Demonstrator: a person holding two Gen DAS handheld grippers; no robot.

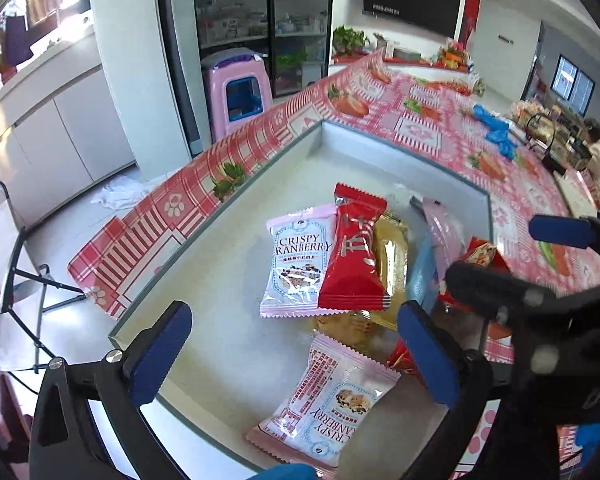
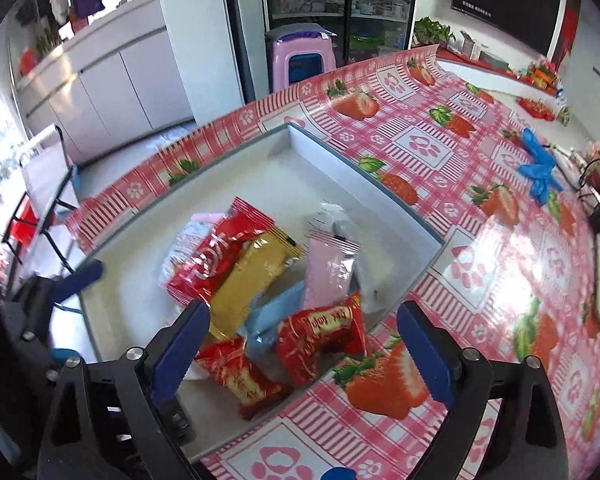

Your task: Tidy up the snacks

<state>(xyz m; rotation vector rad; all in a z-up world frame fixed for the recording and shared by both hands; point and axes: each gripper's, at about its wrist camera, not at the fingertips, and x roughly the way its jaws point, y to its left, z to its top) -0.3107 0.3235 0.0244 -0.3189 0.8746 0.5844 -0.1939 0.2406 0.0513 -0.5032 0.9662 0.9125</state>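
Observation:
A shallow white box (image 1: pixel 396 151) (image 2: pixel 342 162) lies on the table with several snack packets in it. My left gripper (image 1: pixel 296 356) hangs open over its near end, above a pink cranberry packet (image 1: pixel 328 404) lying flat in the box. A second pink cranberry packet (image 1: pixel 296 264), a red packet (image 1: pixel 354 260) and a gold packet (image 1: pixel 392 264) lie farther in. My right gripper (image 2: pixel 302 350) is open over the box's near corner. A red packet (image 2: pixel 320 336) lies below, between its fingers, untouched. Another red packet (image 2: pixel 240 376), a light blue one (image 2: pixel 272 316), a pink one (image 2: pixel 328 268) and the gold one (image 2: pixel 252 280) lie beside it.
The table carries a red-and-white strawberry cloth (image 2: pixel 480 280). Blue gloves (image 2: pixel 538 168) (image 1: pixel 496 130) and a wire basket (image 1: pixel 548 140) lie at its far right. A pink stool (image 1: pixel 238 92) and a folding chair (image 1: pixel 16 280) stand on the floor to the left. A person (image 1: pixel 596 160) sits at the far right.

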